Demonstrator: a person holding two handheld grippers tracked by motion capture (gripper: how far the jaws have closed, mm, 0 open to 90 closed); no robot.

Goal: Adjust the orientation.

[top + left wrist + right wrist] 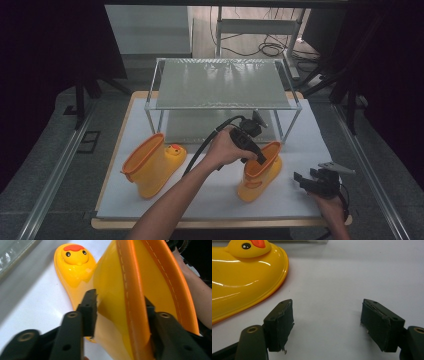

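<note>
Two yellow rubber boots with orange rims and duck faces on the toes rest on the white sheet (305,135). The right boot (256,182) stands near the front. My left gripper (261,159) is shut on its rim, one jaw outside the shaft and one inside. The left gripper view has that boot (112,275) close up between the left gripper (120,300) jaws. The other boot (150,167) lies tilted at the left. My right gripper (301,179) is open low at the right. In its own view the right gripper (327,312) holds nothing, with a boot toe (242,277) to its left.
A metal-framed rack with a glass shelf (220,85) stands at the back of the table, just behind the held boot. The table's front edge (220,222) runs below both boots. Dark stands and cables are on the floor beyond.
</note>
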